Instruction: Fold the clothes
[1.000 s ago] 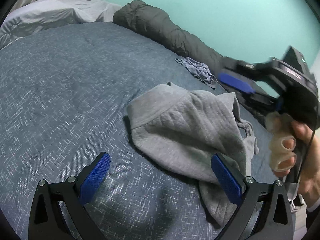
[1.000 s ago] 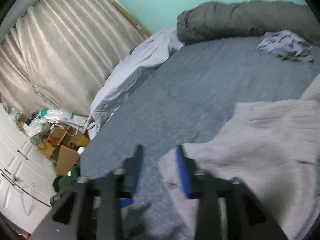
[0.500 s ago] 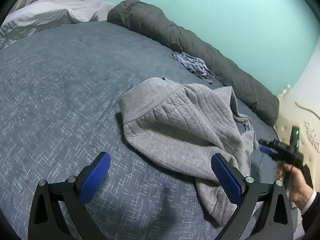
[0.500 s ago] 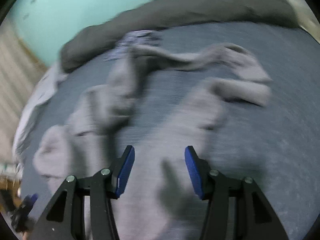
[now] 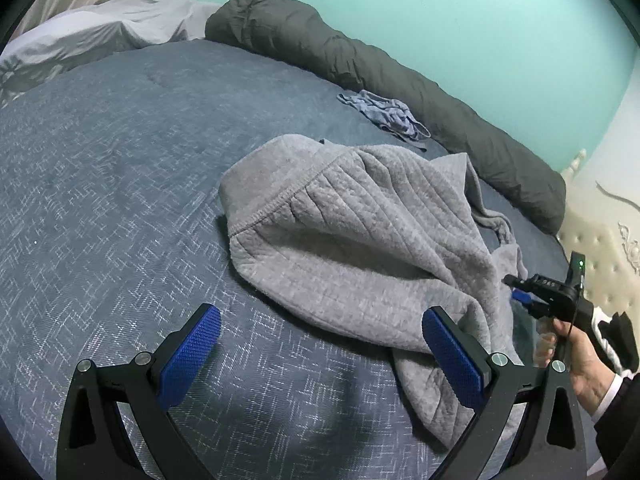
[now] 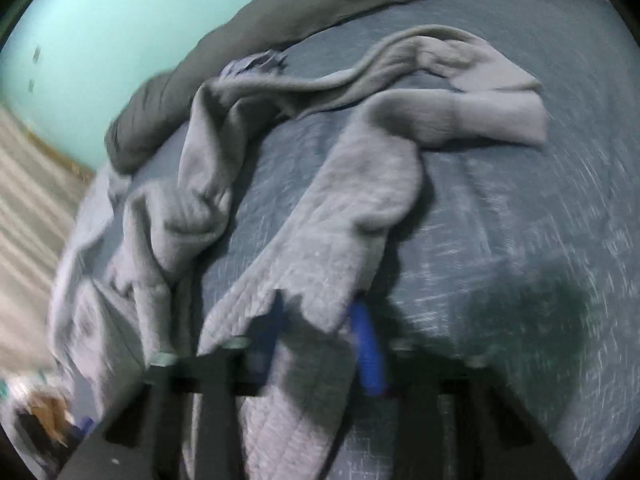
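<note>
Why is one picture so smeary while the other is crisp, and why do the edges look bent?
Left wrist view: sharp, evenly lit; the fisheye lens bows the bed and wall, with dark corners. Right wrist view: motion blur streaks the bedspread and softens the grey garment and the right tongs; a dark shadow falls on the bed at lower right.

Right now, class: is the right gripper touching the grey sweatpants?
Touching. The right wrist view shows the right gripper closed around a fold of the grey sweatpants, fabric bunched between its blue pads.

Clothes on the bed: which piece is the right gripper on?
The large grey quilted garment, its edge between the right gripper fingers; the small blue-grey piece lies untouched by the dark bolster.
</note>
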The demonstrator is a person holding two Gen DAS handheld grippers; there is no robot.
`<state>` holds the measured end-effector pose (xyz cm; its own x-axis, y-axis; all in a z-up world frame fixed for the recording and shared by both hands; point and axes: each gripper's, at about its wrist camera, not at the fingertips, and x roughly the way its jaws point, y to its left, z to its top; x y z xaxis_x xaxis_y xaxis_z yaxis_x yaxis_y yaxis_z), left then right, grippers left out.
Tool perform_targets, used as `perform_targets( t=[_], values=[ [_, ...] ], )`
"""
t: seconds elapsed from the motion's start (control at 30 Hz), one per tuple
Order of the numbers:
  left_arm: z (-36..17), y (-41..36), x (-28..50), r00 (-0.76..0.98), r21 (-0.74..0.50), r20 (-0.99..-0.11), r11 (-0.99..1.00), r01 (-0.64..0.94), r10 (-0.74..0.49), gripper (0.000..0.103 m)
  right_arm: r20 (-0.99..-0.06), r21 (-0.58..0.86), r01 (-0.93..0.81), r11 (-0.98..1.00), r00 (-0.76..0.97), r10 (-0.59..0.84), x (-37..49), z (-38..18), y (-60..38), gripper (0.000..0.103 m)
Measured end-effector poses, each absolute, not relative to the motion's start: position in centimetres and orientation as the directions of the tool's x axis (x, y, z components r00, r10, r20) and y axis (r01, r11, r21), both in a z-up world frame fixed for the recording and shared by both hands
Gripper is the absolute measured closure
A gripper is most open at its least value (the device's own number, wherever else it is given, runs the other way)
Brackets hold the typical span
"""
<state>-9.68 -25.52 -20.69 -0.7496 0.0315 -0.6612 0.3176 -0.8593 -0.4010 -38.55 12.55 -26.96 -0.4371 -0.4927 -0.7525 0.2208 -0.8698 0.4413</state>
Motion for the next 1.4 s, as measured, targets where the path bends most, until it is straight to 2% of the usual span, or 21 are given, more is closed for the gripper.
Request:
perform_targets(
  t=[0.03, 0.3, 0.5, 0.7, 0.9, 1.03, 1.13, 1.4],
  values=[
    [-20.7, -25.5, -9.7, -0.749, -0.400, -0.662, -0.859, 0.319, 0.030, 0.000, -0.742, 0.427, 0.251, -0.869, -0.451, -0.495, -38.2, -26.4, 11.9, 0.097],
    [-20.5, -25.1, -10.2, -0.749, -0.399, -0.661, -0.861, 0.315, 0.032, 0.000, -0.617, 0.392, 0.346, -0.853, -0.589, -0.522, -35.6, -18.4, 15.3, 0.100],
    [-20.0, -24.7, -10.1, -0.754, -0.394, -0.656, -0.864, 0.315, 0.025, 0.000, -0.558, 0.376, 0.274, -0.885, -0.696, -0.452, -32.3, -12.5, 24.2, 0.100],
    [-19.4, -24.3, -9.9, -0.757, -0.378, -0.653, -0.871, 0.313, 0.011, 0.000, -0.545, 0.375, 0.127, -0.918, -0.771, -0.330, -28.8, -9.5, 33.1, 0.100],
    [-19.3, -24.2, -9.8, -0.755, -0.365, -0.655, -0.877, 0.313, 0.003, 0.000, -0.618, 0.349, -0.081, -0.934, -0.769, -0.164, -27.0, -10.7, 41.3, 0.100],
    [-19.5, -24.5, -10.0, -0.746, -0.364, -0.666, -0.874, 0.322, 0.002, 0.000, -0.713, 0.307, -0.169, -0.937, -0.693, -0.109, -27.2, -14.1, 44.1, 0.100],
    [-19.6, -24.7, -10.2, -0.740, -0.359, -0.673, -0.875, 0.326, 0.001, 0.000, -0.782, 0.296, -0.166, -0.941, -0.608, -0.139, -27.9, -16.6, 44.3, 0.098],
    [-20.1, -25.0, -10.5, -0.726, -0.355, -0.687, -0.875, 0.329, 0.006, 0.000, -0.778, 0.239, -0.168, -0.956, -0.623, -0.085, -27.2, -15.8, 43.4, 0.094]
  ],
)
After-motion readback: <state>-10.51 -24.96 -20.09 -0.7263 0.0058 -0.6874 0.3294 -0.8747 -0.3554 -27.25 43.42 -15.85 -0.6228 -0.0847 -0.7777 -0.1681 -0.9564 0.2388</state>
